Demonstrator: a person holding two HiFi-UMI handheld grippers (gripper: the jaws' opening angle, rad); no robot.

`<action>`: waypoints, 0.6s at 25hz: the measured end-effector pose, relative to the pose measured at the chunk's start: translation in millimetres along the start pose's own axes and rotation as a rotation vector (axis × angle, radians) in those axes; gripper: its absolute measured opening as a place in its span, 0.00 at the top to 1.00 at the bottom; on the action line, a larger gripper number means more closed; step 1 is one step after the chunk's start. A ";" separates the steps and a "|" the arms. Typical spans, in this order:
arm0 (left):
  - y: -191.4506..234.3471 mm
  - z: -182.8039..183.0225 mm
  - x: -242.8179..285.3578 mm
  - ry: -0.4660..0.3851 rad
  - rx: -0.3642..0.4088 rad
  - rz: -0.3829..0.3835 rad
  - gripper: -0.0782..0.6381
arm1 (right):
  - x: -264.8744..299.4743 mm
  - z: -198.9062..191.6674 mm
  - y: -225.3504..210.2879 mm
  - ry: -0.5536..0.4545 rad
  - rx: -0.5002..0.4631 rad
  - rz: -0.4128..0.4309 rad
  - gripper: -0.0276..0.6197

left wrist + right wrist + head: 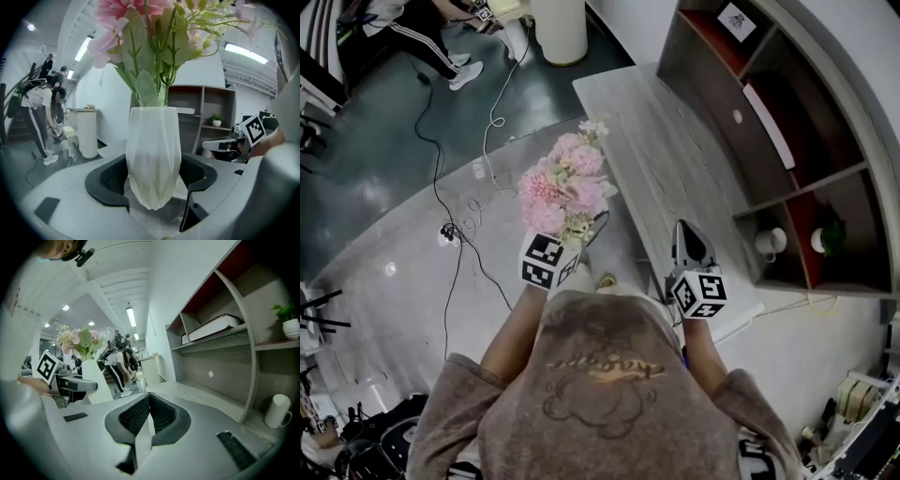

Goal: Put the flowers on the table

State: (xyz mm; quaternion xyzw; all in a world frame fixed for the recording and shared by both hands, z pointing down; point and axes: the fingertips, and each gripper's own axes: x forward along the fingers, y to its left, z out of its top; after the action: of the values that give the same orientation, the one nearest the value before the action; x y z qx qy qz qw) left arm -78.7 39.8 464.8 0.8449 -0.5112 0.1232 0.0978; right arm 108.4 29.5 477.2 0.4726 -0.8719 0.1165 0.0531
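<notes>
While my left tongs (152, 180) clamped the white vase (153, 150) by its lower body, one dark pad on either side, the pink flowers (561, 192) stood upright above them, held in the air and touching no surface. Seen from my head, the bouquet hung at the long left edge of the grey table (675, 159), on the floor side of that edge; how far it stood from the board I could not tell. My right tongs (149, 416) were closed, pads together with nothing between them, and hovered over the table's near end. The tabletop ran away from me bare for its whole length, its far corner near a white cylinder stand (559, 28). On the right a shelf unit (787, 141) stood close along the table's other long edge, with a white mug (771, 242) in a lower compartment. To my left the floor lay wide, crossed by loose cables (441, 202), and a person (431, 37) bent down well apart at the far side
</notes>
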 end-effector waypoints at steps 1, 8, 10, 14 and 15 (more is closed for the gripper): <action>4.9 0.6 5.3 0.003 0.007 -0.003 0.41 | 5.2 0.9 -1.3 0.002 0.001 -0.003 0.98; 52.4 31.6 83.9 0.037 0.015 -0.096 0.41 | 73.7 21.4 -36.2 0.024 0.034 -0.077 0.98; 60.8 34.8 98.7 0.043 0.019 -0.129 0.41 | 84.6 24.6 -39.1 0.022 0.040 -0.099 0.98; 74.1 39.8 120.9 0.055 0.039 -0.191 0.41 | 100.1 28.2 -40.6 0.014 0.056 -0.148 0.98; 77.2 40.8 125.8 0.057 0.043 -0.206 0.41 | 103.4 28.8 -40.7 0.011 0.061 -0.162 0.98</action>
State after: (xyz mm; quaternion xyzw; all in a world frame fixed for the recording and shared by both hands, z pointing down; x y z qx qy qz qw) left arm -86.6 -113.1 467.8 0.8911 -0.4159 0.1475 0.1060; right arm 86.3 -83.1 476.5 0.5422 -0.8267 0.1408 0.0527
